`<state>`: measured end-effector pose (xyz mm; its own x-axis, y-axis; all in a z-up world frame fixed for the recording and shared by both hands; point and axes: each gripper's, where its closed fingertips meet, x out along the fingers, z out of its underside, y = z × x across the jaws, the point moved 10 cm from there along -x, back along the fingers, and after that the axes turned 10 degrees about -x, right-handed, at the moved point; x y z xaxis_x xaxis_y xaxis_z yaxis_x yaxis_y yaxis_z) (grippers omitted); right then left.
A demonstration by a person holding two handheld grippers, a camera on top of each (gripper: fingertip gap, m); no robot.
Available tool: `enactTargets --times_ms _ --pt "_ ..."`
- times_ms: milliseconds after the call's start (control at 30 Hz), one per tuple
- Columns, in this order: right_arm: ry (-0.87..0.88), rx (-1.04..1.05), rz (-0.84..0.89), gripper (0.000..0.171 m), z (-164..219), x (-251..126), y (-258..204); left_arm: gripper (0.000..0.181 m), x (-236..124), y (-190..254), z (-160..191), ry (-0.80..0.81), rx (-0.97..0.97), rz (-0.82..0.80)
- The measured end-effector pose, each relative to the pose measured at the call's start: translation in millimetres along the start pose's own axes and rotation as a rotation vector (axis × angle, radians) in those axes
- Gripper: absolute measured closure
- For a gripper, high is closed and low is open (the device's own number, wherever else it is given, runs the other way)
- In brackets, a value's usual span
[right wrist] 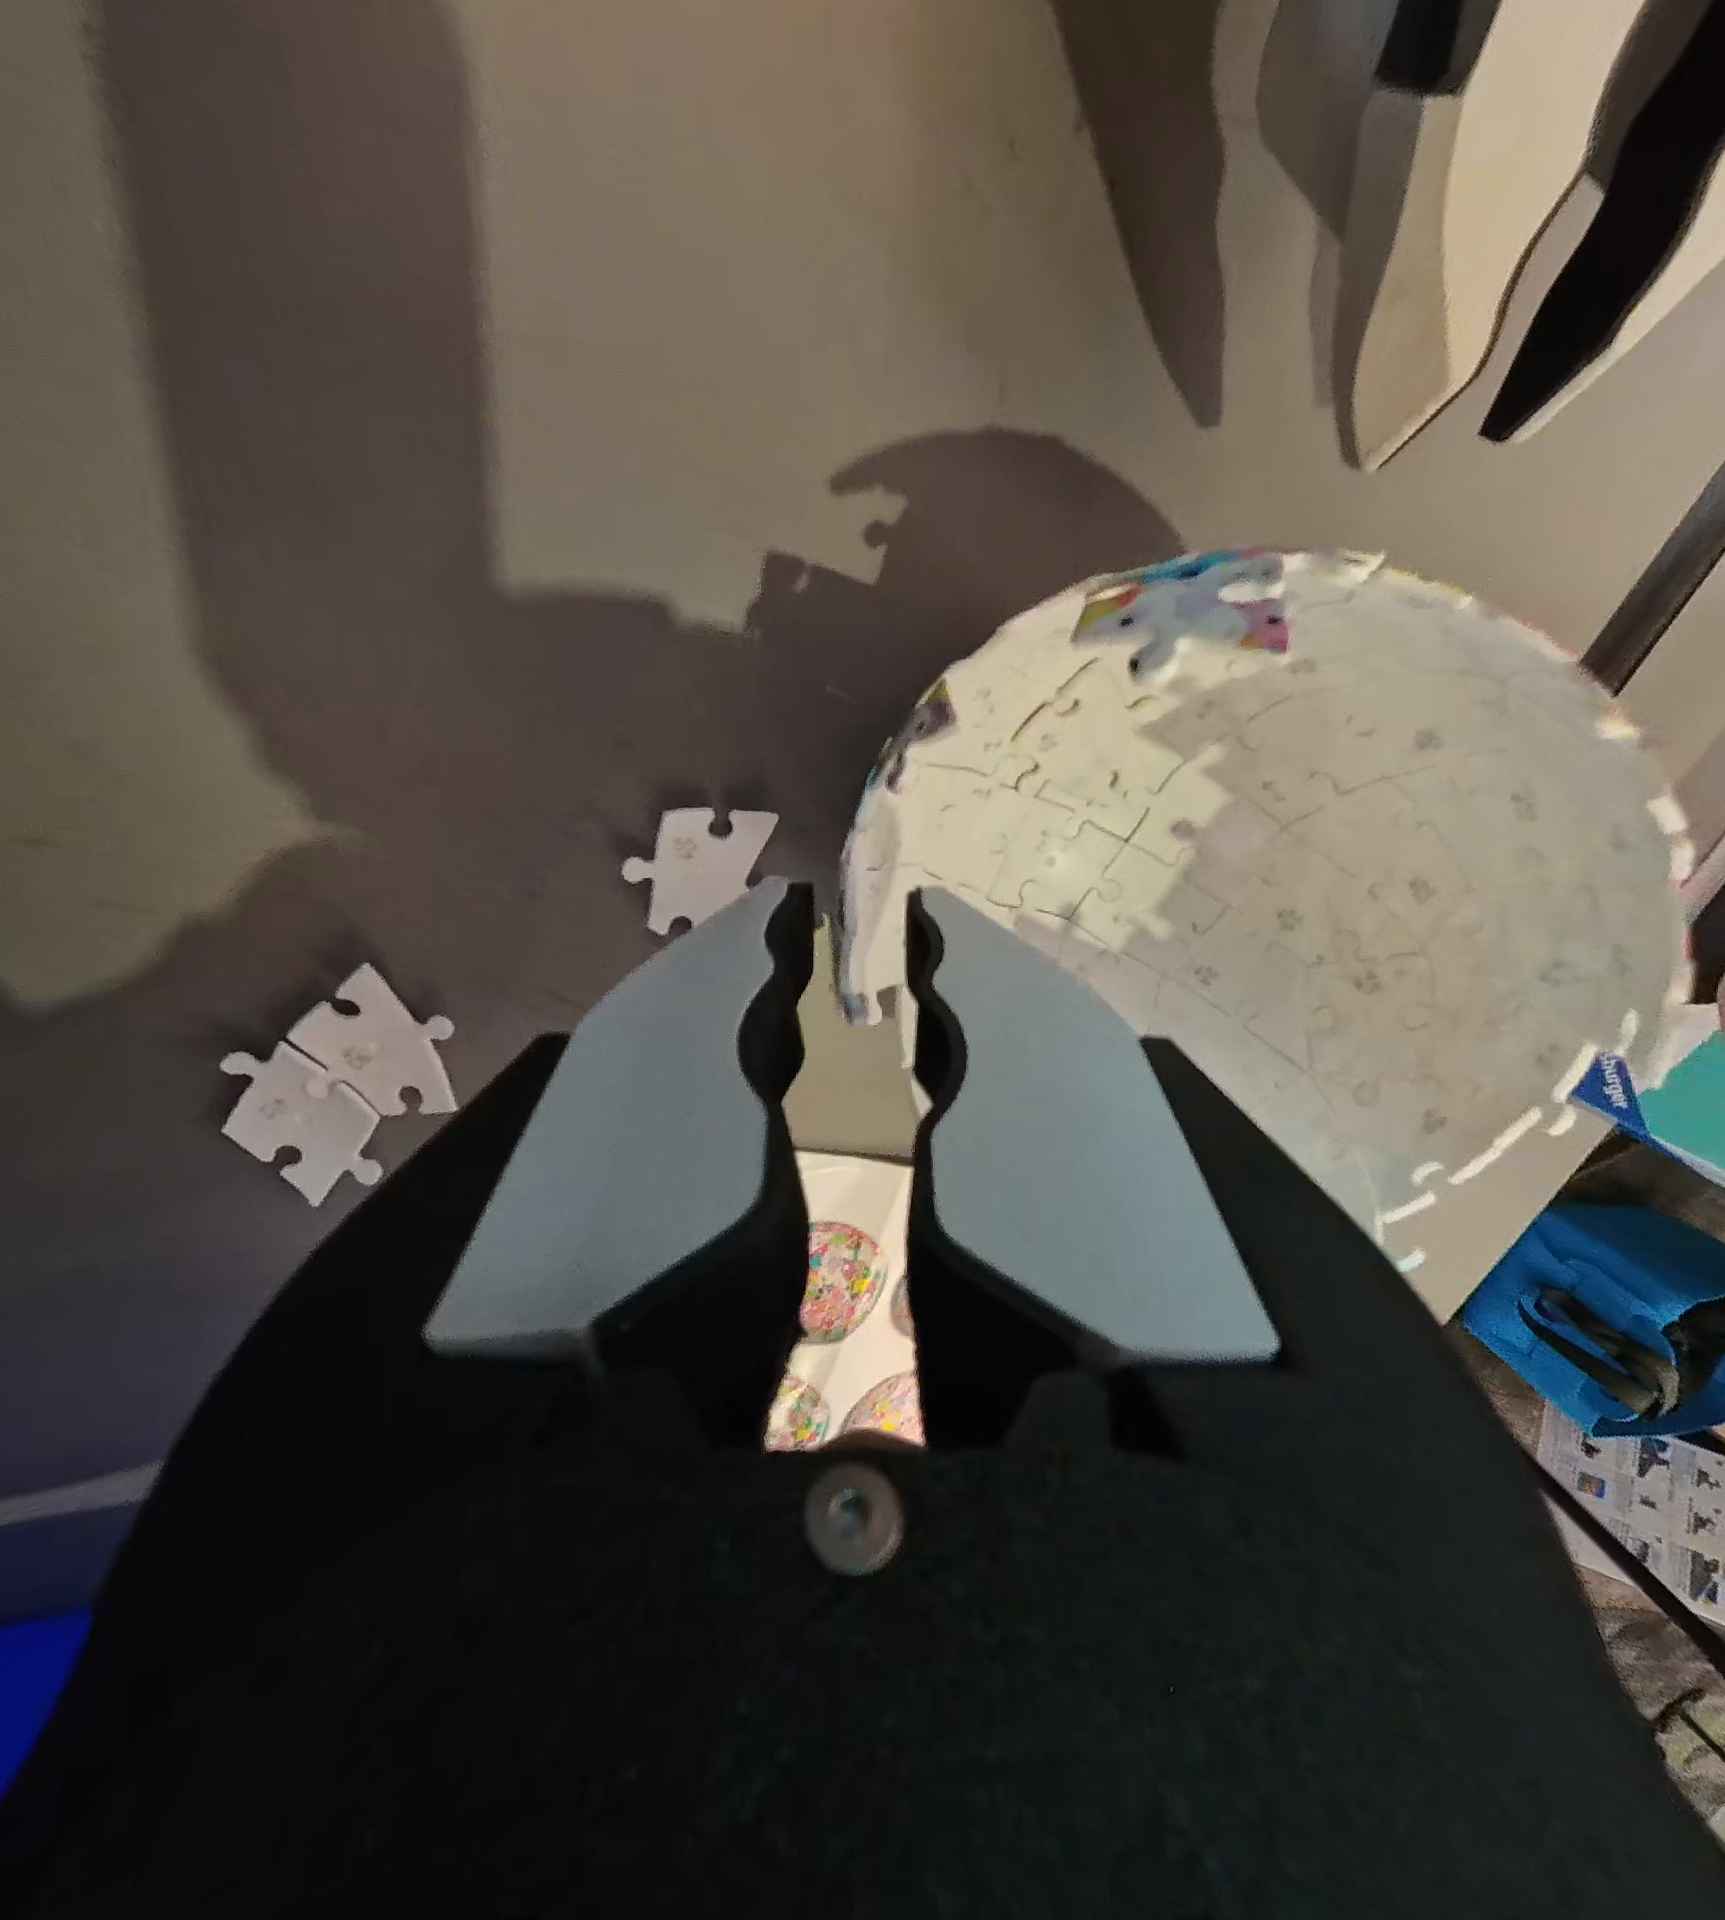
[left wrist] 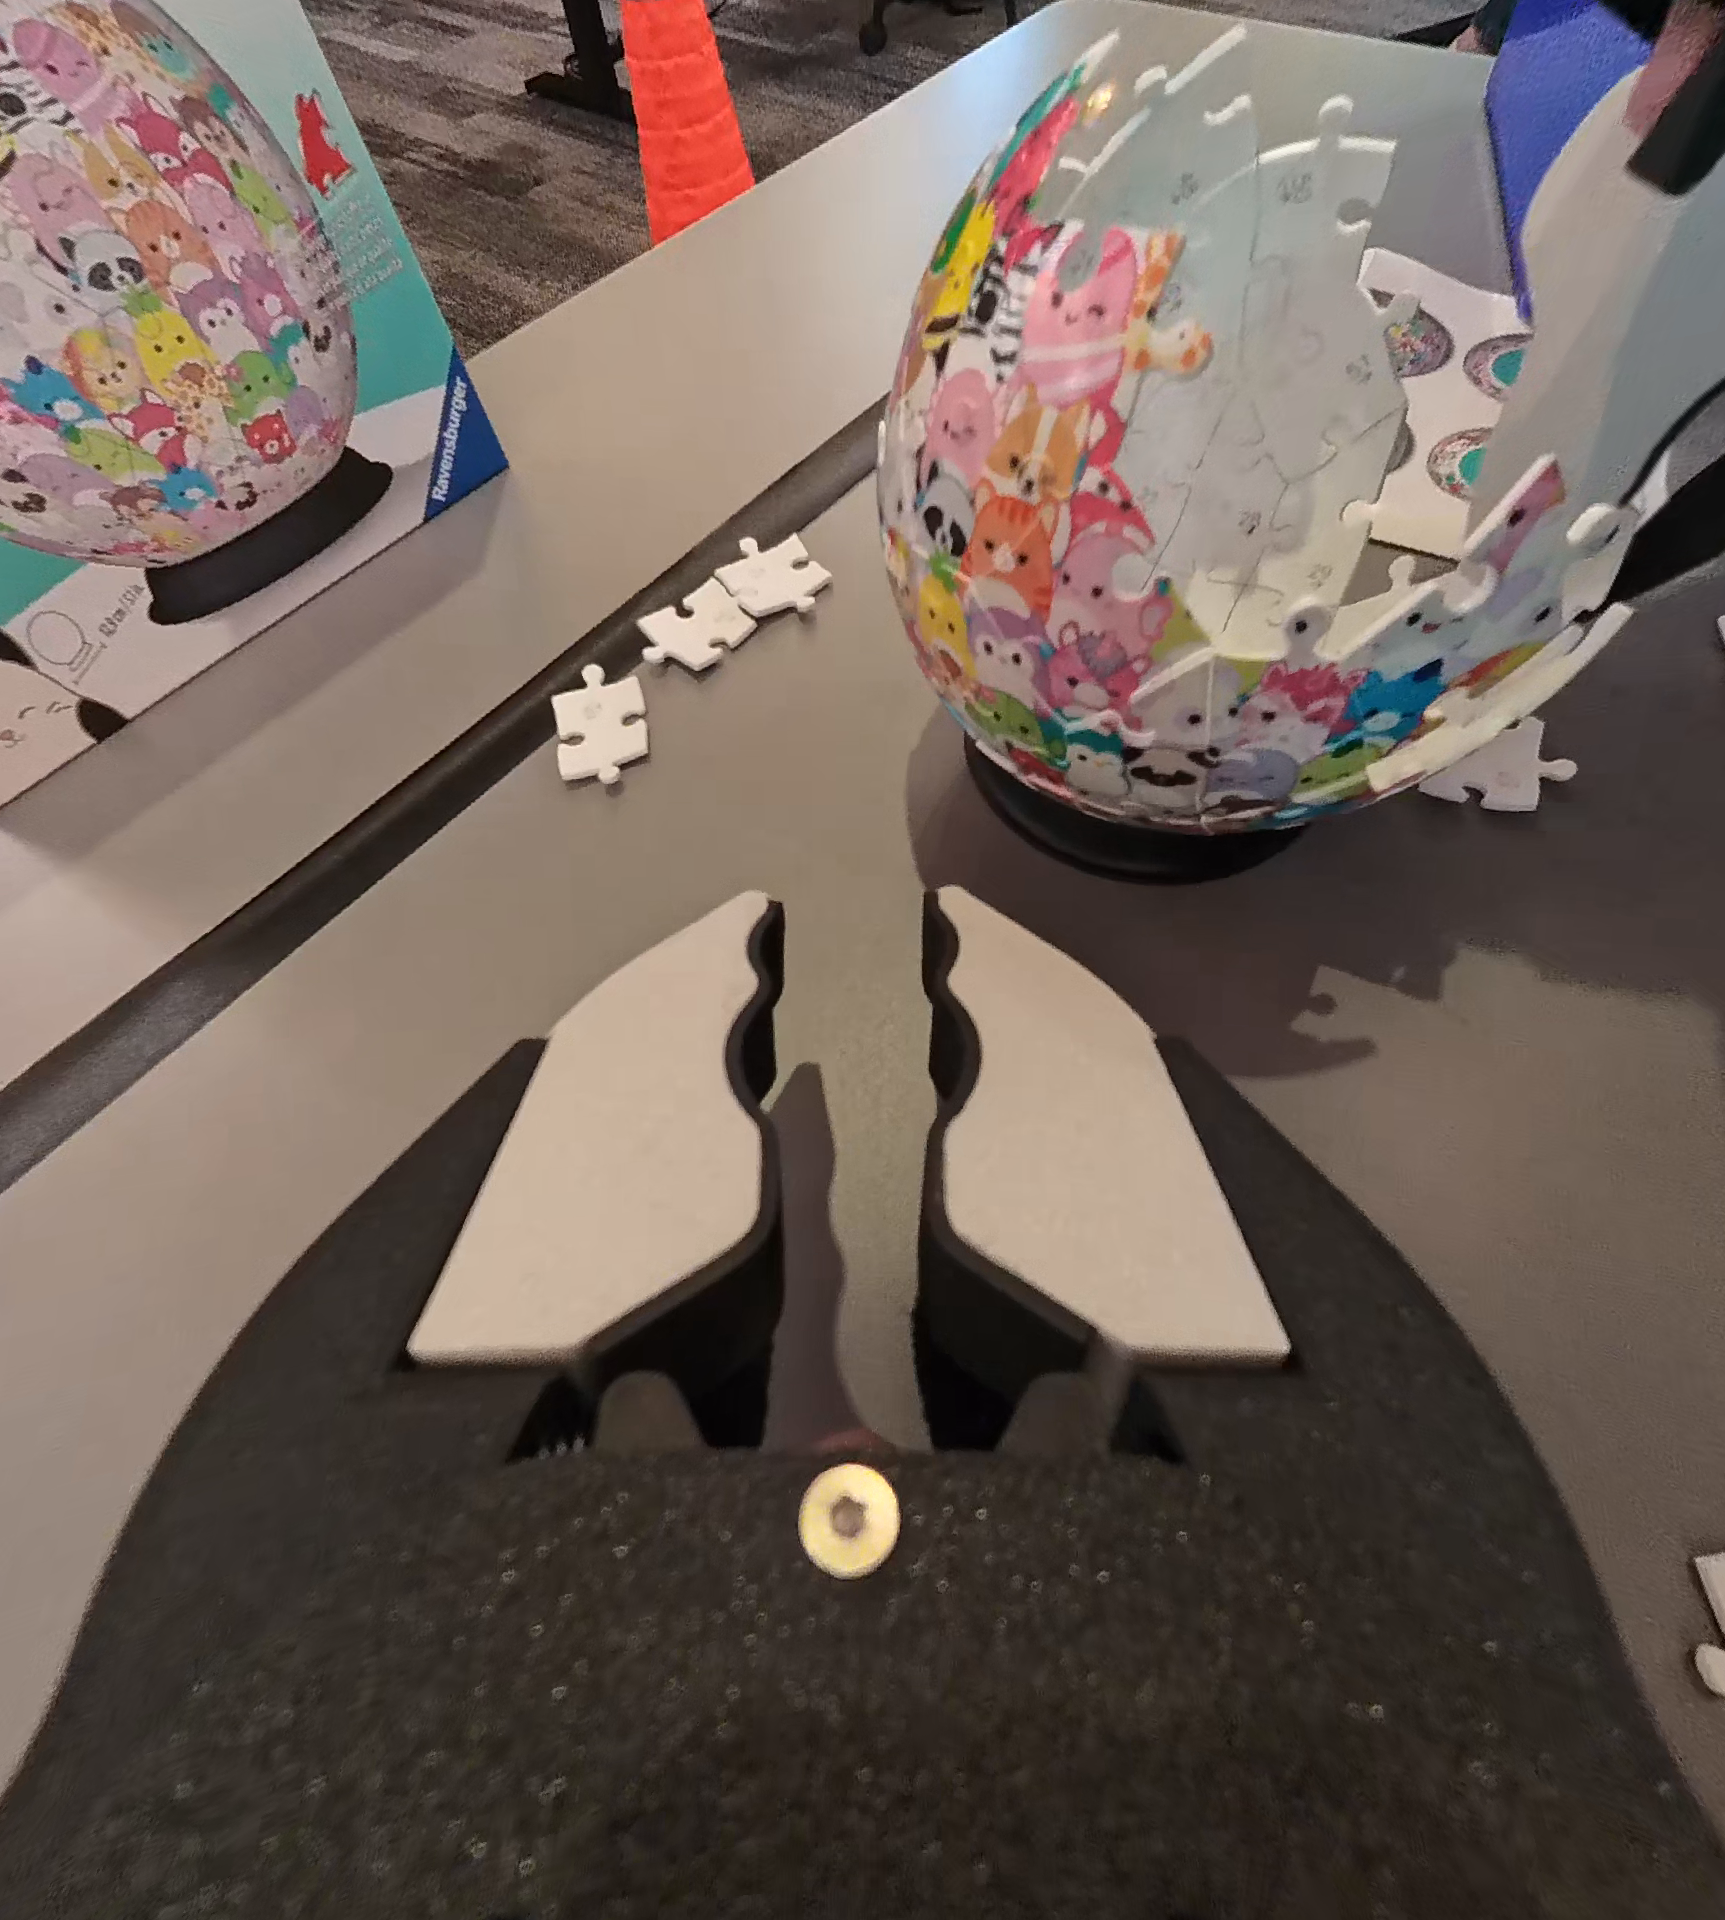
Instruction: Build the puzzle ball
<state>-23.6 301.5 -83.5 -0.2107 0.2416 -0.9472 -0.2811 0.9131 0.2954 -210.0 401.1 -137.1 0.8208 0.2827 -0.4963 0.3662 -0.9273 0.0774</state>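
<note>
Left wrist view: our left tool (left wrist: 853,914) slightly parted, empty, above tabletop (left wrist: 837,831). Right tool (right wrist: 860,914) narrowly parted around puzzle piece (right wrist: 863,961) at rim of half-built puzzle ball (left wrist: 1149,499) on black stand (left wrist: 1128,831); whether pinched, we cannot tell.

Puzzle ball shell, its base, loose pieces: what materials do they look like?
Puzzle ball: likely rigid plastic, glossy; highlights on the printed faces, curved pieces stand unsupported. Stand: black, smooth, probably plastic. Loose pieces: same stock by the look, matte white backs up, slightly curved.
</note>
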Motion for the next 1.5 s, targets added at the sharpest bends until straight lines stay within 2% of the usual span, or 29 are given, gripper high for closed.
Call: enactTargets --times_ms 133,233,533,567,633,700,767,800,1000,1133,1233,1267,1367,1433,1500 --pt "-0.022 -0.014 -0.025 0.155 -1 6 1 0.156 0 0 0 -0.001 0.001 0.000" --pt "-0.033 -0.024 -0.051 0.167 -1 12 1 0.156 0 0 0 0.000 0.001 -0.001" --pt "-0.035 -0.009 -0.045 0.167 0 13 2 0.156 0 0 0 0.002 0.002 -0.005" --pt "-0.031 0.006 -0.041 0.164 0 12 2 0.156 0 0 0 0.003 0.002 -0.005" --pt "-0.013 0.064 -0.014 0.137 0 6 1 0.156 0 0 0 0.004 0.001 -0.006" --pt "0.034 0.160 -0.006 0.124 1 -4 1 0.157 -1 0 0 0.009 -0.001 -0.007" --pt "0.119 0.284 -0.003 0.090 1 -11 1 0.157 -1 0 0 0.011 0.000 -0.007" --pt "0.135 0.330 0.000 0.080 1 -12 1 0.157 -1 0 0 0.011 0.002 -0.006" --pt "0.217 0.519 0.092 0.065 -7 9 -3 0.157 -11 20 -1 0.094 -0.030 0.135" --pt "0.207 0.626 0.118 0.065 -14 26 0 0.157 -11 30 -1 0.087 -0.014 0.172" --pt "0.183 0.743 0.113 0.069 -8 20 3 0.158 -14 40 -3 0.110 -0.017 0.281" --pt "0.218 0.789 0.099 0.071 -5 12 1 0.159 -17 44 -5 0.131 -0.021 0.314" --pt "0.417 0.864 0.145 0.097 4 -17 -14 0.161 -22 53 -10 0.176 -0.037 0.344" --pt "0.561 0.850 0.237 0.109 9 -35 -31 0.162 -26 56 -13 0.207 -0.036 0.309" --pt "0.657 0.882 0.428 0.114 16 -43 -48 0.166 -37 58 -21 0.304 -0.005 0.241"
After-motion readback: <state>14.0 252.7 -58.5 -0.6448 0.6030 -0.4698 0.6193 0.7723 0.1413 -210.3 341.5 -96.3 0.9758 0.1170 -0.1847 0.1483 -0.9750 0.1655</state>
